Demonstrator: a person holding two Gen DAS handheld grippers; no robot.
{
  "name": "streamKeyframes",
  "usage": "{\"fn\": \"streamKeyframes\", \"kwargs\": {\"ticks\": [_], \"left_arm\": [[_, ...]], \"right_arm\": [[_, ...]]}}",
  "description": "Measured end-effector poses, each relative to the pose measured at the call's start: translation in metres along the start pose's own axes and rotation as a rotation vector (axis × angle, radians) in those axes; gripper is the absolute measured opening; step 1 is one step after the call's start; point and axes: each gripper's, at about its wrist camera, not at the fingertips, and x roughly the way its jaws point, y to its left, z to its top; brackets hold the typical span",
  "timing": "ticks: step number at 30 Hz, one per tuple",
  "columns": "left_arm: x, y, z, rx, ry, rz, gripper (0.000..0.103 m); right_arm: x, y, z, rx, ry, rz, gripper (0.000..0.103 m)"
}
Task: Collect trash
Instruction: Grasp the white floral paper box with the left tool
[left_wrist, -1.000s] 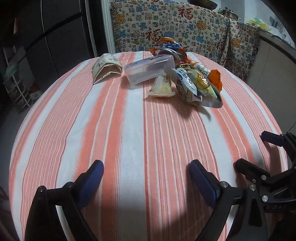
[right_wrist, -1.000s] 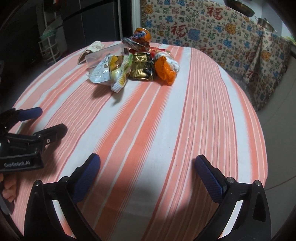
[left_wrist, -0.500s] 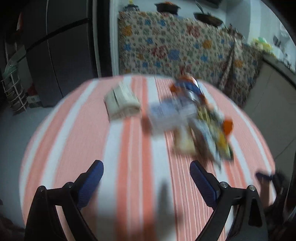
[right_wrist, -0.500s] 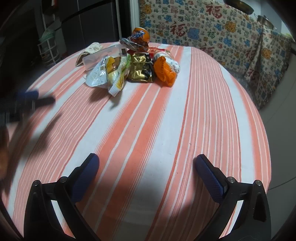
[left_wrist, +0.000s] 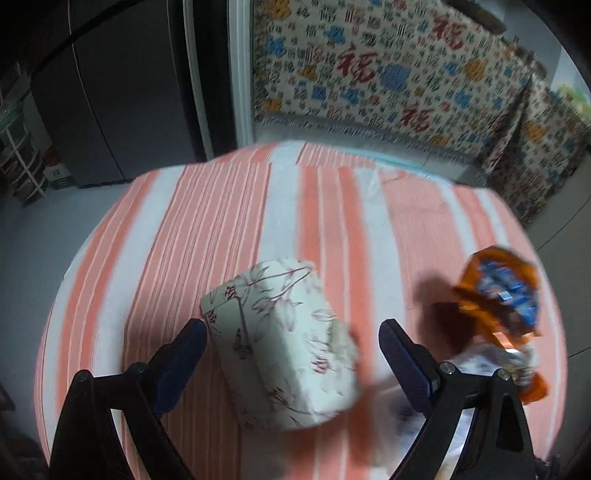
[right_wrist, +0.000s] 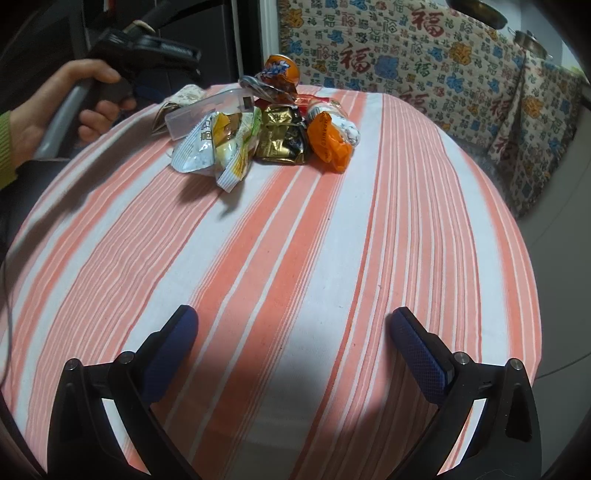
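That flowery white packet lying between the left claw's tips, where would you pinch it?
Across its short width, from above. The floral packet lies on the striped tablecloth, its long axis angled, already between the open left claw. Its soft, rounded sides look squeezable, though the picture is blurred.

**Left gripper closes in on the pile**

The left gripper (left_wrist: 291, 350) has swept across the desk and now hovers over the floral packet (left_wrist: 284, 343), jaws wide either side; a hand (right_wrist: 55, 107) has come into the right view.
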Motion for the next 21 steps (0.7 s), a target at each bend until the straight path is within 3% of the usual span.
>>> {"fn": "streamKeyframes", "kwargs": {"ticks": [3, 4, 7, 15, 21], "left_arm": [[0.007, 0.004, -0.007, 0.008, 0.001, 0.014, 0.094], [0.003, 0.006, -0.012, 0.013, -0.026, 0.003, 0.08], [-0.01, 0.008, -0.025, 0.046, -0.071, -0.001, 0.074], [-0.076, 0.026, -0.102, 0.098, -0.111, 0.018, 0.074], [-0.116, 0.001, -0.173, 0.138, -0.119, -0.027, 0.074]], "right_arm": [[0.0, 0.0, 0.0, 0.0, 0.0, 0.0, 0.103], [0.0, 0.0, 0.0, 0.0, 0.0, 0.0, 0.103], [0.0, 0.001, 0.0, -0.001, -0.001, 0.001, 0.103], [0.0, 0.001, 0.0, -0.002, -0.002, 0.001, 0.103], [0.0, 0.001, -0.001, -0.003, -0.002, 0.001, 0.103]]}}
